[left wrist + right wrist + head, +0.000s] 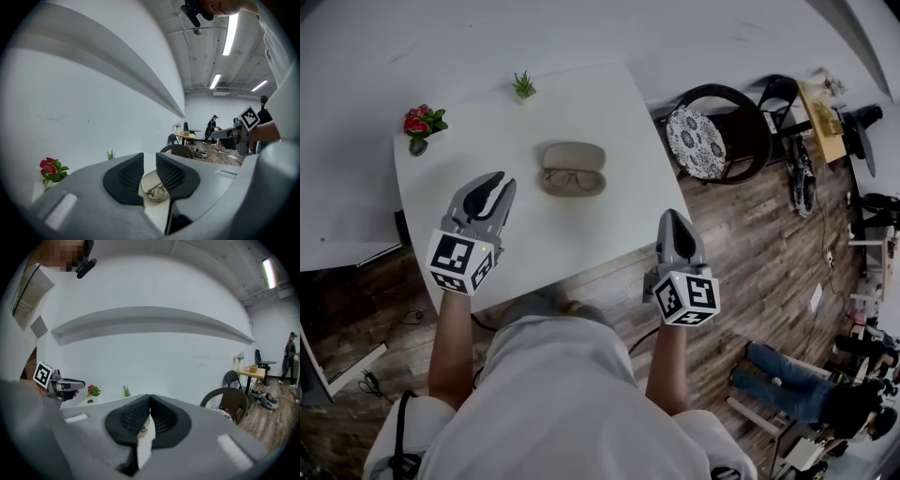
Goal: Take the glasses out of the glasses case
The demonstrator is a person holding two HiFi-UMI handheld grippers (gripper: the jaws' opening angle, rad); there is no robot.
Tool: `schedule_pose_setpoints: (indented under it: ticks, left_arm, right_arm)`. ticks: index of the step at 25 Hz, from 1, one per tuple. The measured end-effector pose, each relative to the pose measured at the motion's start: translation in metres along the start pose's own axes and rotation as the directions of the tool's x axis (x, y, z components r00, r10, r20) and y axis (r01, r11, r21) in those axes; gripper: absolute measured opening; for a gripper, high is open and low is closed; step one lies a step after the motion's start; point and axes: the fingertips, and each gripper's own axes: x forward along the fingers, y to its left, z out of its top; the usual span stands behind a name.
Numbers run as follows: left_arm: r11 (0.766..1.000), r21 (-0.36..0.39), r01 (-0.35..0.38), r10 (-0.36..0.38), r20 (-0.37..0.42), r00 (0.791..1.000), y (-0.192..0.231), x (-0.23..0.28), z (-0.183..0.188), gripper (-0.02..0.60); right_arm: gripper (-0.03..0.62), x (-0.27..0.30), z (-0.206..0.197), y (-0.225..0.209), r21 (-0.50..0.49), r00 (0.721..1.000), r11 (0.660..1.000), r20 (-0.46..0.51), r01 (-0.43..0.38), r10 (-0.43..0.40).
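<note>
**Head view:** glasses case (573, 156) lies open mid-table (609, 112) with the glasses (572, 177) inside it, so removal is judged not yet begun. Left gripper (495, 186) hovers near the case's left; right gripper (673, 217) hangs at the table's near edge, well apart.
**Left gripper view:** jaws parted, empty, aimed at the glasses.
**Right gripper view:** jaw tips meeting, nothing held

Table (609, 122): plain white.
Glasses case (573, 155): beige, no pattern.
Glasses (573, 177): thin dark frame.
Left tongs (500, 180) and right tongs (673, 216): grey bodies; pads (171, 173) black with a fine grid texture.
Left cube (461, 262) and right cube (686, 298): black-and-white square markers.
Flowers (417, 122): red-pink blooms, green leaves.
Small plant (523, 85): green.
Chair cushion (695, 142): white with a dark ornate print.
Floor (769, 262): brown wood planks.
</note>
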Motion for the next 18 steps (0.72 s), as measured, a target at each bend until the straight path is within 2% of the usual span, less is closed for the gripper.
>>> schedule_pose_setpoints:
  ticks: [4, 8, 18]
  left_arm:
    - [1.000, 0.000, 0.014, -0.014, -0.005, 1.000, 0.005, 0.001, -0.001, 0.089]
    - [0.998, 0.043, 0.045, -0.045, -0.021, 0.999, -0.001, 0.009, 0.001, 0.089]
    - [0.989, 0.115, 0.091, -0.081, -0.091, 0.993, -0.020, 0.042, 0.001, 0.089]
  right_arm:
    - [0.003, 0.003, 0.000, 0.007, -0.003, 1.000, 1.000, -0.002, -0.004, 0.004]
    - [0.003, 0.006, 0.000, 0.005, -0.003, 1.000, 1.000, 0.006, -0.007, 0.007]
    - [0.003, 0.022, 0.003, -0.026, 0.010, 1.000, 1.000, 0.023, -0.017, 0.017]
